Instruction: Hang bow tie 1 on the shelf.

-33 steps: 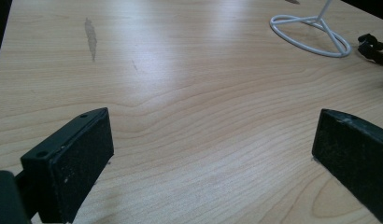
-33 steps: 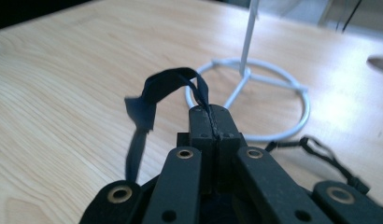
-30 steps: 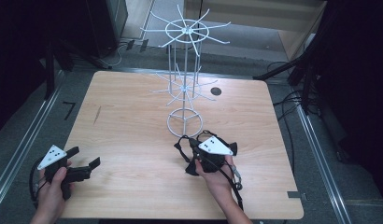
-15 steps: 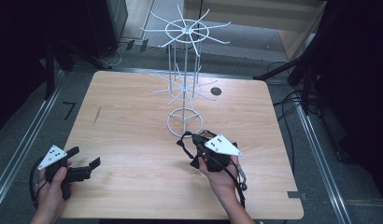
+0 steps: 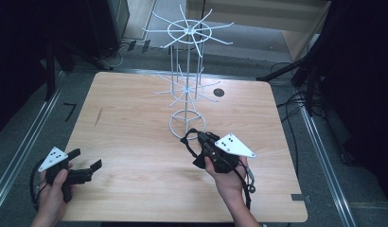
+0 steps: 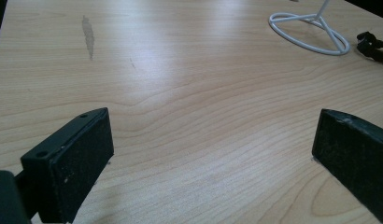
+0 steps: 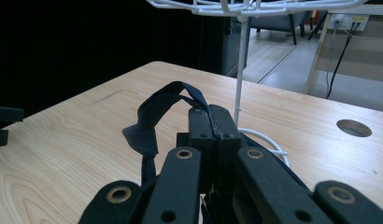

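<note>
Pinching dark strap (image 7: 154, 112) between right tool (image 7: 211, 114) jaws, beside white wire rack (image 5: 185, 90)

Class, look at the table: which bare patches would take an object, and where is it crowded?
Free: the wide stretch between the left gripper and the wire rack, and the right edge past the cable hole. Crowded: around the rack's base ring, where the right gripper holds a dark strap.

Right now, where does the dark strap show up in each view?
High view: dark strap sits center-right, pinched in the right gripper, just below the wire rack.
Left gripper view: a dark bit at the far right edge, maybe the strap; too small to tell.
Right gripper view: strap loops up-left from the shut jaws.
Shared landmark: the rack's ring base.
</note>
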{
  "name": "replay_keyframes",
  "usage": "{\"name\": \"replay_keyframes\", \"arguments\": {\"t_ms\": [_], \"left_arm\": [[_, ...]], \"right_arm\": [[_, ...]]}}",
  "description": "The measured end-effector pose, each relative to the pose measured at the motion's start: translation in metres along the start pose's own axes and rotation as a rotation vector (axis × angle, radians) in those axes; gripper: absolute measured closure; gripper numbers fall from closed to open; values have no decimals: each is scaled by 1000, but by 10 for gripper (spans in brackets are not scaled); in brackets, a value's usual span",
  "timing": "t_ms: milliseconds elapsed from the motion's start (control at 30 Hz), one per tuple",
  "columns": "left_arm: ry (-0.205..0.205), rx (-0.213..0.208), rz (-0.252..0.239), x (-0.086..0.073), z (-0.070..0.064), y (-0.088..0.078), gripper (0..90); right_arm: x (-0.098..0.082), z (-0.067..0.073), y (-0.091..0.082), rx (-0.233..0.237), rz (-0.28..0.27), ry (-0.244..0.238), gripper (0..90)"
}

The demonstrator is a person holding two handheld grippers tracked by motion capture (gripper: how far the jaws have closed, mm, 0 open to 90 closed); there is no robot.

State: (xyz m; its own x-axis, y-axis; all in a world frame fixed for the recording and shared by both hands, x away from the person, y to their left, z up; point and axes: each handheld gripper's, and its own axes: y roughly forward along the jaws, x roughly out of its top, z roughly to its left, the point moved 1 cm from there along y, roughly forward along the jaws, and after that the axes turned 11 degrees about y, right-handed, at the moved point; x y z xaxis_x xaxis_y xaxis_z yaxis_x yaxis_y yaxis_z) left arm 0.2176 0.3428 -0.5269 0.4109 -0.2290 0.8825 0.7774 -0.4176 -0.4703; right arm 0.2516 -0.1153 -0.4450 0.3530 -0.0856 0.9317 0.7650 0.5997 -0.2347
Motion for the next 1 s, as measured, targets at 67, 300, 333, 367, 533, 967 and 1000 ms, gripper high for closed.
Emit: {"name": "replay_keyframes", "arguments": {"t_ms": [67, 300, 333, 367, 533, 967, 1000], "left_arm": [[0, 1, 1, 0, 0, 0, 0], [-1, 0, 2, 0, 0, 0, 0], [-1, 0, 2, 0, 0, 0, 0], [0, 0, 1, 0, 0, 0, 0], [0, 1, 0, 0, 0, 0, 0], [-1, 1, 0, 0, 0, 0, 0], [-1, 1, 1, 0, 0, 0, 0]], "right_arm": [[2, 0, -1, 1, -6, 1, 900], [8, 3, -4, 11, -21, 4, 900], [9, 3, -4, 11, -23, 6, 900], [11, 3, -5, 13, -29, 7, 900], [16, 5, -4, 17, -33, 7, 900], [26, 4, -1, 16, -49, -3, 900], [29, 3, -1, 14, -55, 3, 900]]}}
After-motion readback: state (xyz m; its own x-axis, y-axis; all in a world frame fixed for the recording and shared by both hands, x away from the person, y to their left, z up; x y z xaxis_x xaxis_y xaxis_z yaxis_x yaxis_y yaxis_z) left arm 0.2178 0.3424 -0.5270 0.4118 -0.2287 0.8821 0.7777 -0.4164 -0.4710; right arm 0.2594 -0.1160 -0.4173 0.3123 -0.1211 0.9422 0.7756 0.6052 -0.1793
